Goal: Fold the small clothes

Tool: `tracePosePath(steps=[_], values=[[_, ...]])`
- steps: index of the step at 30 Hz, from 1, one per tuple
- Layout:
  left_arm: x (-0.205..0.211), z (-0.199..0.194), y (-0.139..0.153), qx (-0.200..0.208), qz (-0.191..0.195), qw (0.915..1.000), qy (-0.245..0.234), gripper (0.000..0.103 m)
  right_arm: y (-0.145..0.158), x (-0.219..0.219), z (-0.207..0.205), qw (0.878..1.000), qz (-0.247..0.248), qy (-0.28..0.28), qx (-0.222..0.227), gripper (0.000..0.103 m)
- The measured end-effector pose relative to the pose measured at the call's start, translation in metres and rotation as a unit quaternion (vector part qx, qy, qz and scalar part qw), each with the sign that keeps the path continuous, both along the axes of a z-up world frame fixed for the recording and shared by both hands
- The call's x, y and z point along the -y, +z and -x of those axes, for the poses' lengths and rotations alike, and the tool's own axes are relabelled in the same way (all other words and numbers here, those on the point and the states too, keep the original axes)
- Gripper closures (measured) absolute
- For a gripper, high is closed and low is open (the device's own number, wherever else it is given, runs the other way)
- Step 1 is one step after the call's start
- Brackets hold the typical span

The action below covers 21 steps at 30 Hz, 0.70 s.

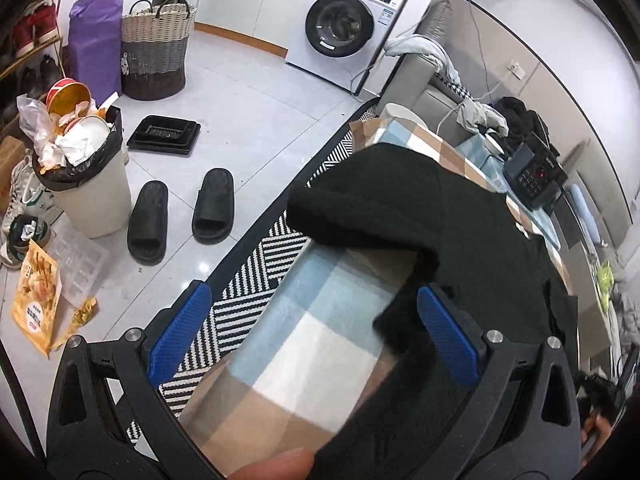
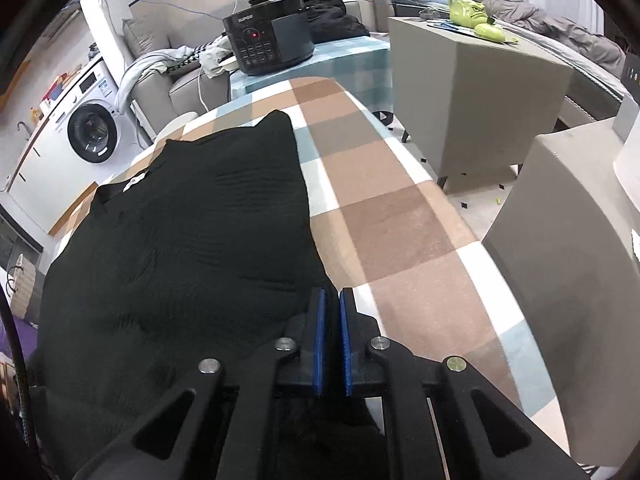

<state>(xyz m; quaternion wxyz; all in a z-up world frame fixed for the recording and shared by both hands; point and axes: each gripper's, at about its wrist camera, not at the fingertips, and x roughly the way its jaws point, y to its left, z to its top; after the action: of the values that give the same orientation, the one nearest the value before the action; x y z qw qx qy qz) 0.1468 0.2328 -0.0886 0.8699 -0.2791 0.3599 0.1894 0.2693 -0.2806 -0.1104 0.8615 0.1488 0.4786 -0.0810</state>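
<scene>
A black knit garment [image 2: 180,248] lies spread on a checked brown, blue and white cloth-covered table [image 2: 400,216]. My right gripper [image 2: 333,300] is nearly shut at the garment's near right edge; black fabric lies under the fingers, but I cannot tell if it is pinched. In the left wrist view the garment [image 1: 460,216] has a sleeve folded over toward the table's left edge. My left gripper [image 1: 316,304] is wide open above the checked cloth [image 1: 312,320], its right finger [image 1: 446,336] touching the garment's edge.
A black rice cooker [image 2: 272,40] stands at the table's far end. Grey cabinets [image 2: 476,92] stand to the right. On the floor to the left are black slippers [image 1: 180,212], a full bin [image 1: 84,184], a woven basket [image 1: 156,48] and a washing machine [image 1: 344,28].
</scene>
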Motion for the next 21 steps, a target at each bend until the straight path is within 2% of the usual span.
tracePosePath(steps=[3,5,7,9,14,17,19,20,21], values=[[-0.017,-0.017,-0.003,0.005,0.028,0.9996,0.004,0.003,0.007,-0.002,0.009,1.000,-0.022,0.000,0.010,0.083],[-0.025,-0.029,-0.005,0.010,0.054,0.9984,0.012,0.008,0.014,-0.007,0.017,0.999,-0.041,0.001,0.028,0.068],[-0.034,-0.040,-0.008,0.014,0.074,0.9969,0.023,0.011,0.022,-0.016,0.029,0.998,-0.049,0.010,0.045,0.063],[-0.042,-0.054,-0.015,0.011,0.102,0.9942,0.033,0.012,0.030,-0.026,0.041,0.996,-0.060,0.019,0.060,0.062],[-0.060,-0.082,-0.039,-0.016,0.140,0.9881,0.062,0.013,0.047,-0.043,0.065,0.994,-0.071,0.026,0.081,0.061],[-0.069,-0.092,-0.056,-0.024,0.170,0.9819,0.080,0.023,0.055,-0.049,0.074,0.993,-0.073,0.029,0.087,0.061],[-0.071,-0.092,-0.064,-0.015,0.178,0.9800,0.087,0.048,0.059,-0.050,0.079,0.993,-0.073,0.025,0.093,0.061],[-0.071,-0.089,-0.067,-0.007,0.180,0.9790,0.095,0.057,0.060,-0.049,0.080,0.992,-0.075,0.023,0.094,0.061],[-0.072,-0.086,-0.068,0.004,0.185,0.9773,0.104,0.076,0.061,-0.048,0.082,0.992,-0.077,0.019,0.095,0.061]])
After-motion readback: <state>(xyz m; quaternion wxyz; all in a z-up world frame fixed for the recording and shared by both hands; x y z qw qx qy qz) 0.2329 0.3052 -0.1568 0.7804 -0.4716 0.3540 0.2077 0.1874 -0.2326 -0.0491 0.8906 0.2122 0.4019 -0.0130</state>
